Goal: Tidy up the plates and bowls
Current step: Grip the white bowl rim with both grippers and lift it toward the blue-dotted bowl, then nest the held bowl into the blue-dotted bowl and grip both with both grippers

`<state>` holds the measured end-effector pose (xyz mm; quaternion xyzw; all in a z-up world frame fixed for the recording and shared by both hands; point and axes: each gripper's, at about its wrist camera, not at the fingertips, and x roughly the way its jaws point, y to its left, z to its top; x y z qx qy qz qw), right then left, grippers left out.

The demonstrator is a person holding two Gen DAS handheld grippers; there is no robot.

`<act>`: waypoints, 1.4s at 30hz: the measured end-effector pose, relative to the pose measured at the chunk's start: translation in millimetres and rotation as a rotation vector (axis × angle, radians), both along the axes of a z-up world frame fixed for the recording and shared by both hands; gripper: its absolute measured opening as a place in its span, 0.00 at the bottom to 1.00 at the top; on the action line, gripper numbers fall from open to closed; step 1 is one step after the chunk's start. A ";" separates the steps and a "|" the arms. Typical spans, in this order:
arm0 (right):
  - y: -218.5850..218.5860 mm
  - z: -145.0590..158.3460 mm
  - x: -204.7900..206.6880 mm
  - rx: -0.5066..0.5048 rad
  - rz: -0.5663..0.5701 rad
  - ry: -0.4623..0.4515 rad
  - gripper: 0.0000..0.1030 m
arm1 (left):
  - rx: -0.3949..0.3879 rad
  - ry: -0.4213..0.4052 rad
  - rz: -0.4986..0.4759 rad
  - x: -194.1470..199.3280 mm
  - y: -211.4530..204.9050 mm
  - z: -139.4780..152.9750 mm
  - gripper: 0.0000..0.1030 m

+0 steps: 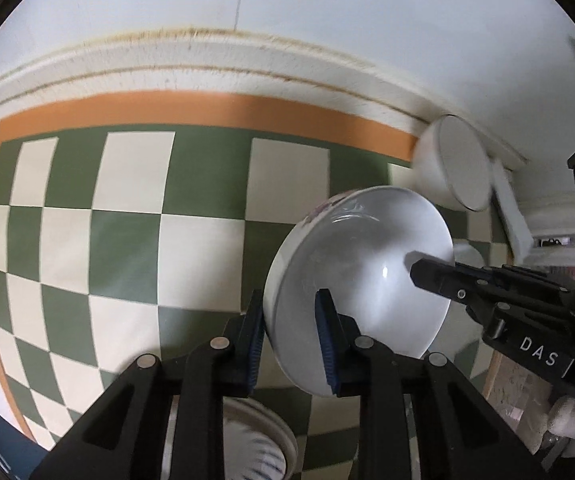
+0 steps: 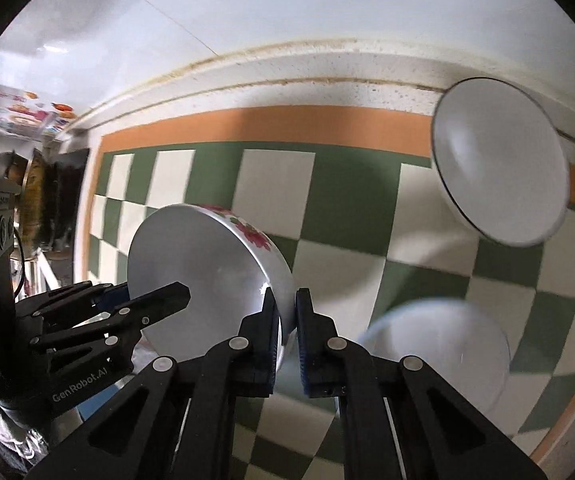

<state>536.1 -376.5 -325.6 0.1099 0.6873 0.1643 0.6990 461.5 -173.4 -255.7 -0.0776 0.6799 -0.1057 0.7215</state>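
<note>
A white bowl with a red flower pattern is held tilted above the checkered mat, gripped from both sides. My left gripper is shut on its rim, one pad inside and one outside. My right gripper is shut on the opposite rim of the same bowl. Each gripper shows in the other's view: the right one, the left one. A plain white bowl lies on its side at the mat's far right, also in the left wrist view.
A green and cream checkered mat with an orange border covers the counter up to a white wall ledge. A clear bowl sits under my right gripper. A striped dish lies below my left gripper. Pots stand at the left.
</note>
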 end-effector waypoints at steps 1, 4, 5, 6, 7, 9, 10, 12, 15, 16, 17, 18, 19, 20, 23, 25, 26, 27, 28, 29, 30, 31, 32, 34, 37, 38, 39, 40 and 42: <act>-2.7 7.8 -8.8 0.006 -0.011 -0.009 0.09 | 0.004 -0.013 -0.015 -6.3 -3.8 9.1 0.22; -12.0 27.5 -37.2 0.017 -0.039 -0.024 0.09 | 0.014 -0.041 -0.058 -23.1 -8.6 29.0 0.22; -17.3 32.9 -47.8 0.016 -0.047 -0.027 0.09 | 0.015 -0.043 -0.070 -28.3 -9.2 32.3 0.22; -22.6 37.7 -59.0 0.018 -0.057 -0.026 0.09 | 0.018 -0.045 -0.090 -37.3 -14.2 36.1 0.22; -27.0 40.4 -68.9 0.021 -0.070 -0.025 0.09 | 0.019 -0.046 -0.103 -42.6 -18.0 37.8 0.22; -36.9 43.5 -91.0 0.022 -0.088 -0.019 0.09 | 0.020 -0.046 -0.145 -60.2 -30.1 39.2 0.22; -43.1 43.3 -103.9 0.026 -0.104 -0.012 0.09 | 0.020 -0.041 -0.161 -67.9 -35.3 38.2 0.22; -53.8 38.8 -124.4 0.027 -0.125 0.005 0.09 | 0.018 -0.029 -0.188 -80.8 -43.6 33.0 0.22; -71.6 22.3 -152.8 0.038 -0.170 0.046 0.09 | 0.015 0.019 -0.234 -102.3 -60.0 14.6 0.22; -77.7 14.2 -162.4 0.041 -0.187 0.063 0.09 | 0.017 0.029 -0.243 -107.3 -63.7 11.2 0.22; -82.9 5.8 -169.9 0.042 -0.202 0.079 0.09 | 0.022 0.044 -0.257 -112.4 -70.0 2.7 0.22; -86.1 -1.2 -174.6 0.041 -0.208 0.091 0.09 | 0.030 0.056 -0.272 -116.0 -76.4 -6.1 0.22; -90.7 -9.8 -180.2 0.038 -0.218 0.105 0.09 | 0.037 0.068 -0.282 -118.6 -81.9 -13.6 0.22; -94.9 -17.5 -185.0 0.032 -0.230 0.116 0.09 | 0.044 0.082 -0.291 -120.2 -87.1 -21.4 0.22; -106.0 -36.1 -192.4 0.014 -0.251 0.140 0.09 | 0.059 0.113 -0.314 -122.8 -100.7 -40.6 0.22; -112.9 -45.6 -195.8 0.005 -0.263 0.155 0.09 | 0.069 0.127 -0.333 -123.7 -109.0 -51.5 0.22; -115.8 -48.8 -197.0 0.002 -0.266 0.158 0.10 | 0.077 0.133 -0.342 -123.6 -113.6 -56.7 0.22; -118.1 -52.5 -197.7 0.000 -0.268 0.165 0.09 | 0.083 0.137 -0.348 -122.9 -116.5 -59.7 0.22; -119.3 -54.6 -198.4 -0.004 -0.267 0.170 0.09 | 0.087 0.144 -0.353 -122.3 -119.4 -63.3 0.22; -121.0 -56.5 -199.5 -0.009 -0.267 0.173 0.09 | 0.091 0.150 -0.357 -122.7 -120.9 -66.3 0.22; -120.5 -57.6 -197.7 -0.011 -0.267 0.176 0.09 | 0.094 0.154 -0.360 -122.4 -122.4 -68.2 0.22; -121.4 -59.1 -197.6 -0.014 -0.267 0.181 0.09 | 0.097 0.158 -0.364 -122.1 -124.1 -70.2 0.22; -122.5 -60.1 -197.6 -0.018 -0.266 0.183 0.10 | 0.098 0.162 -0.367 -121.8 -125.4 -71.5 0.22; -123.0 -62.6 -195.4 -0.017 -0.268 0.185 0.09 | 0.102 0.162 -0.370 -120.1 -125.9 -73.2 0.22; -123.0 -63.5 -191.7 -0.021 -0.267 0.186 0.10 | 0.099 0.170 -0.367 -117.0 -128.2 -75.5 0.22; -123.8 -63.1 -191.2 -0.021 -0.269 0.184 0.10 | 0.098 0.170 -0.366 -116.0 -129.2 -76.9 0.22; -121.8 -63.8 -189.7 -0.020 -0.269 0.185 0.11 | 0.092 0.175 -0.366 -114.9 -129.5 -77.0 0.22; -120.3 -64.4 -187.9 -0.014 -0.268 0.188 0.13 | 0.087 0.182 -0.365 -114.1 -129.2 -77.0 0.22; -123.5 -62.9 -185.7 0.009 -0.275 0.192 0.13 | 0.076 0.189 -0.351 -111.6 -123.7 -73.5 0.22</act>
